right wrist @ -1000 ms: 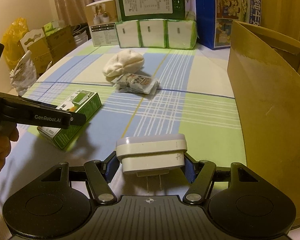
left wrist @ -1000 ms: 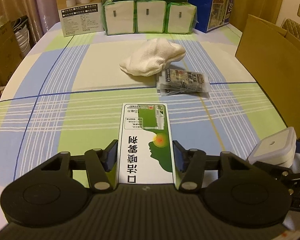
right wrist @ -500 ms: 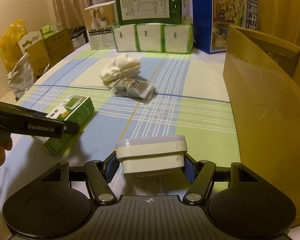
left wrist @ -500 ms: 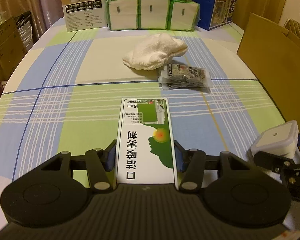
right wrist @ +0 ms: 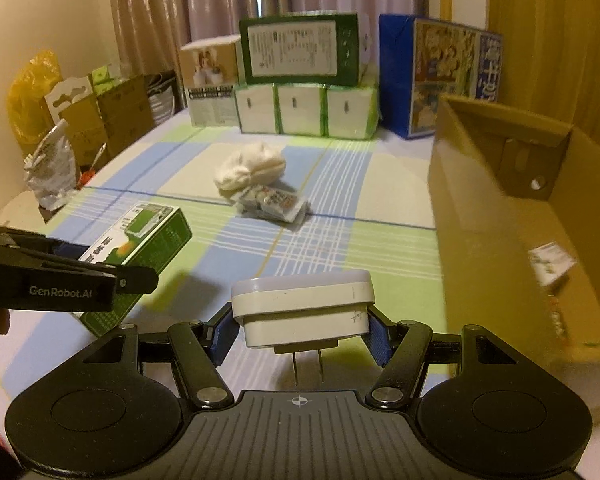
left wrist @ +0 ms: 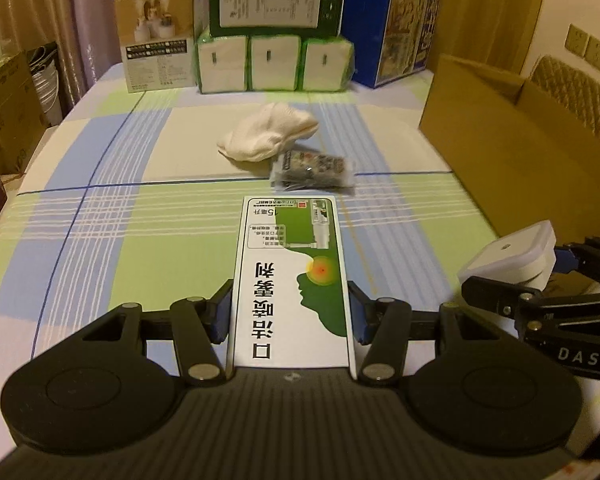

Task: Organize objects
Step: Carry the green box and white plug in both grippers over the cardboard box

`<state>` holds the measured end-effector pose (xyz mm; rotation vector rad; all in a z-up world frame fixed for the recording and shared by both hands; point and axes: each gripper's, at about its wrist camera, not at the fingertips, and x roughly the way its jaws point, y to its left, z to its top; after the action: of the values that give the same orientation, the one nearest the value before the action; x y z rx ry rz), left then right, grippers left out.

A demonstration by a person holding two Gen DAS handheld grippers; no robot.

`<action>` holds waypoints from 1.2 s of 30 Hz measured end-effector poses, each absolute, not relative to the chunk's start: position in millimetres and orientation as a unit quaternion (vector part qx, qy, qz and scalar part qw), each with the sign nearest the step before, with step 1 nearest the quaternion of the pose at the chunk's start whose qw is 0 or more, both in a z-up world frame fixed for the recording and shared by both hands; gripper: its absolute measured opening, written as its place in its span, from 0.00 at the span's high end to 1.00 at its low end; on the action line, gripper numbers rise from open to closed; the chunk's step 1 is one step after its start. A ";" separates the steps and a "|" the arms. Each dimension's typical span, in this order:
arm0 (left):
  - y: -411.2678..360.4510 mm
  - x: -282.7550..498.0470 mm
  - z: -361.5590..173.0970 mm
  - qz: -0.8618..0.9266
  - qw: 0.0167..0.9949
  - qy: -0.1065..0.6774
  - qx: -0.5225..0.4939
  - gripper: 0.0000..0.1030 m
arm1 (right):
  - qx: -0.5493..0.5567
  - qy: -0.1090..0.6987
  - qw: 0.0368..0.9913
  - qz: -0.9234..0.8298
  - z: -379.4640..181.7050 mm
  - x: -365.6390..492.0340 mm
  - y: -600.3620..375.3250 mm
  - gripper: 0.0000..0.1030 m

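1. The left gripper (left wrist: 291,312) is clamped on the long sides of a green-and-white spray box (left wrist: 290,276), held above the checked tablecloth (left wrist: 100,208); light, stiff card that could dent.
2. The right gripper (right wrist: 301,330) pinches a white plug-in night light (right wrist: 303,306) by its smooth, hard sides, prongs down, beside the open cardboard box (right wrist: 495,240).

Checked tablecloth (left wrist: 112,220) in green, blue and cream; curtains (right wrist: 204,4) behind, cream wall (right wrist: 48,20) at left, sockets (left wrist: 587,48) at right, dim warm light.
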<state>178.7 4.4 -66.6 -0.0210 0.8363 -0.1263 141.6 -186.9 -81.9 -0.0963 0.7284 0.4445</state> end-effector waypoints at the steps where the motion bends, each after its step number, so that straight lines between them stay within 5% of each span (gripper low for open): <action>1: 3.2 173.0 -62.2 -0.060 0.913 0.404 -0.015 0.51 | -0.044 0.350 0.911 0.213 -75.8 135.2 -190.7 0.40; 16: -27.3 93.0 2.5 -0.062 0.926 0.371 -0.026 0.51 | -0.018 0.328 0.924 0.194 -21.2 62.8 -230.3 0.40; 36: -59.3 63.7 24.2 -0.085 0.927 0.364 -0.013 0.51 | 0.000 0.309 0.937 0.166 4.4 36.6 -263.5 0.40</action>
<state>63.7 -59.3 24.2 -0.0258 0.7463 -0.1737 36.6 -263.5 4.4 0.0000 0.6315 0.3384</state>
